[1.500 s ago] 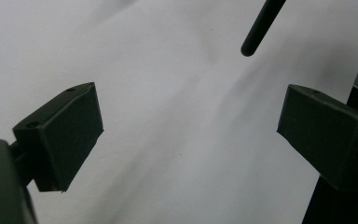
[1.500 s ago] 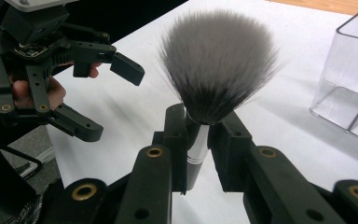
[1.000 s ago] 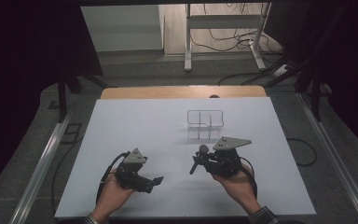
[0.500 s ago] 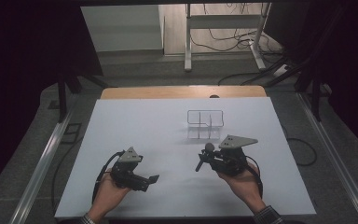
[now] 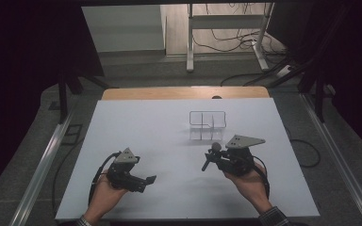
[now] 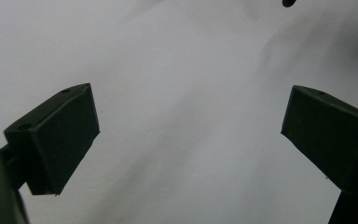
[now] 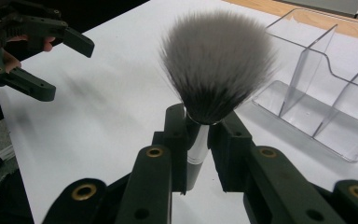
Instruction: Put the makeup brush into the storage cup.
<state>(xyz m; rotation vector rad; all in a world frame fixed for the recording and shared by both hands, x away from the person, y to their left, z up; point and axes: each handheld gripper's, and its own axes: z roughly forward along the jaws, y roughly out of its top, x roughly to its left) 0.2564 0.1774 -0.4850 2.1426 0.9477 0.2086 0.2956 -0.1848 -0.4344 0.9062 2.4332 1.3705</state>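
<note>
**Brush clamped in my right tongs, left tongs wide over bare table**

My right gripper [image 7: 197,135] has its jaws pressed narrow on the silver handle of a makeup brush [image 7: 214,65]. In the right gripper view the brush stands up between the jaws, its grey-and-dark bristle head fanned out above them. From the high view I see that same gripper [image 5: 217,160] held by my right hand [image 5: 250,181] toward the near right part of the white table [image 5: 146,122], with the brush [image 5: 211,153] pointing up and away from me.

Just beyond it, toward the far edge and a little right of the table's middle, stands a clear plastic organizer [image 5: 208,123] with divided compartments; in the right gripper view the organizer [image 7: 326,88] sits to the right of the bristles, apart from them.

My left gripper [image 5: 143,181] is near the near left corner, held in my left hand [image 5: 104,195], jaws pointing toward the table's middle. In the left gripper view its jaws stand wide apart with nothing between them, the white table surface [image 6: 182,93] below.
</note>
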